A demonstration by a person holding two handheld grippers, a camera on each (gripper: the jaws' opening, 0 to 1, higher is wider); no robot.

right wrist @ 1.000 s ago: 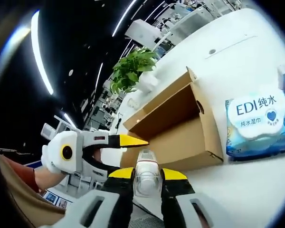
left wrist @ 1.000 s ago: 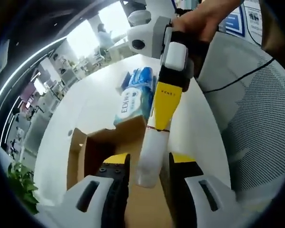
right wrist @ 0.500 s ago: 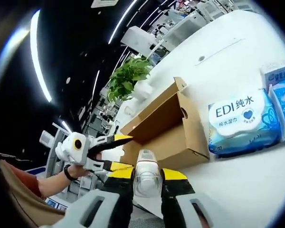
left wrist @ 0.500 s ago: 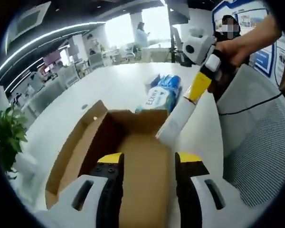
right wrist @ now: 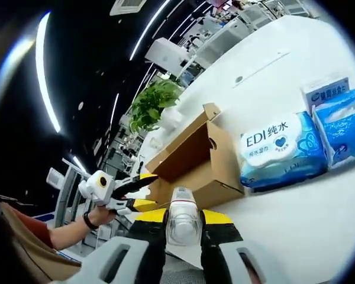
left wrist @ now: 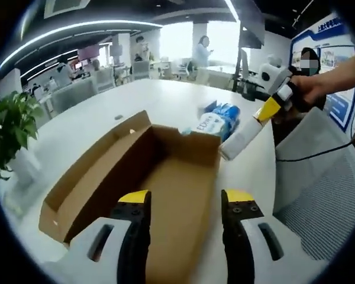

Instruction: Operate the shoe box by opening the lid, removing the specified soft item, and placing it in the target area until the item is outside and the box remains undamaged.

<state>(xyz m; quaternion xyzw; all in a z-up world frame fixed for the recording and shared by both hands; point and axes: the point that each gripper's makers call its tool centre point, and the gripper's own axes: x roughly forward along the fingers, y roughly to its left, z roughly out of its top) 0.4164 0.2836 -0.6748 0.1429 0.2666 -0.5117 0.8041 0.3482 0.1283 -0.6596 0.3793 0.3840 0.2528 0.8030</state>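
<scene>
Two grippers in play. Left gripper [left wrist: 181, 201]: jaws spread, nothing between, hovering over open end of shoe box [left wrist: 165, 177]. Box cardboard, lying on white table [left wrist: 106, 118], lid flap folded out to side, interior bare brown. Right gripper [right wrist: 183, 220]: jaws pressed on clear plastic piece, held off box near table edge. Wet-wipes pack [right wrist: 281, 151], blue and white, lies on table just beside box's far end, outside it; second blue pack [right wrist: 346, 127] beside it. Potted plant [left wrist: 9, 130] near table edge.
</scene>
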